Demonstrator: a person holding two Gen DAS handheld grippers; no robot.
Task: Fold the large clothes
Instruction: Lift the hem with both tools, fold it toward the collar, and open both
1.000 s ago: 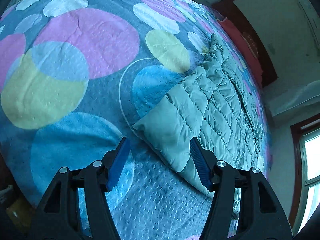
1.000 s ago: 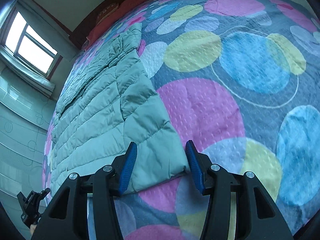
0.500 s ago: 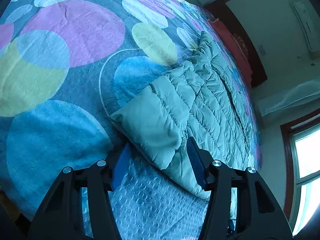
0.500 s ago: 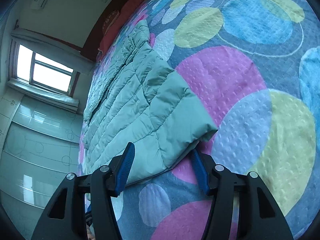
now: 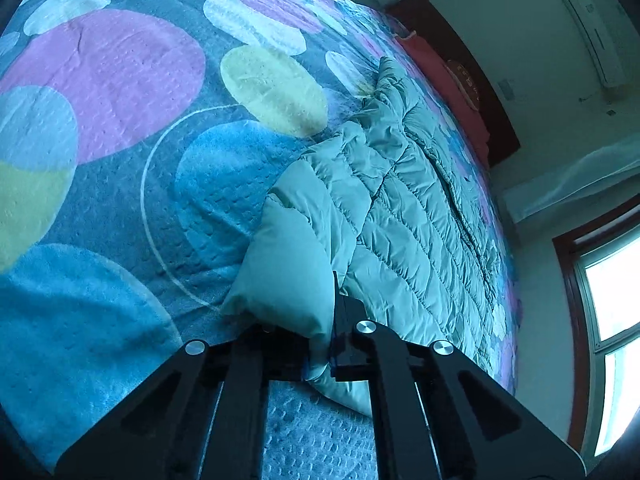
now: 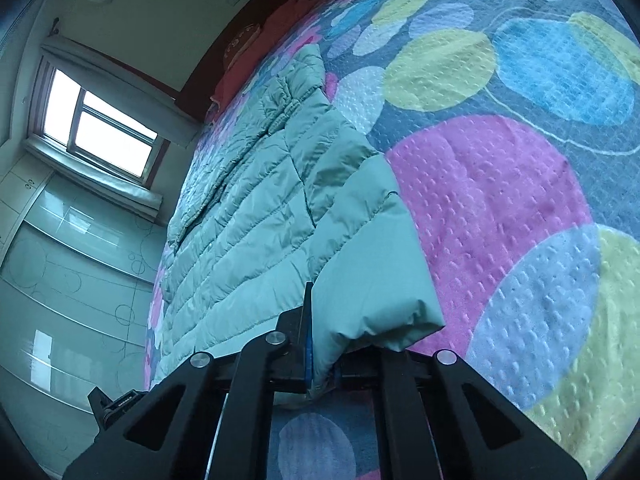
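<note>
The left gripper [image 5: 320, 344] is clamped on one near corner of the padded jacket [image 5: 400, 216], its fingers having just been closing, and fabric bunches between them. The right gripper [image 6: 320, 352] is pinched on the opposite near corner of the same jacket [image 6: 256, 216], its fingers likewise just closed onto cloth. Holding the two corners of one end at once is judged to be preparation for carrying that end over the rest of the garment in a single fold, keeping the edge straight and the bulk even. The jacket lies flat on the bed [image 5: 120, 120], on a quilted cover printed with large pink, yellow and blue circles. In the left view it runs from the fingers toward 1 o'clock; in the right view it runs toward 11 o'clock, with the headboard [image 6: 240, 48] beyond its far end. The garment is pale green, stitched in horizontal puffed channels, with a centre closure line visible along its length. The gripped corners are smooth, unquilted panels, puffed up and lifted slightly where the fingers pinch them. Its padding is likely to spring back, so a fold may need pressing down.
</note>
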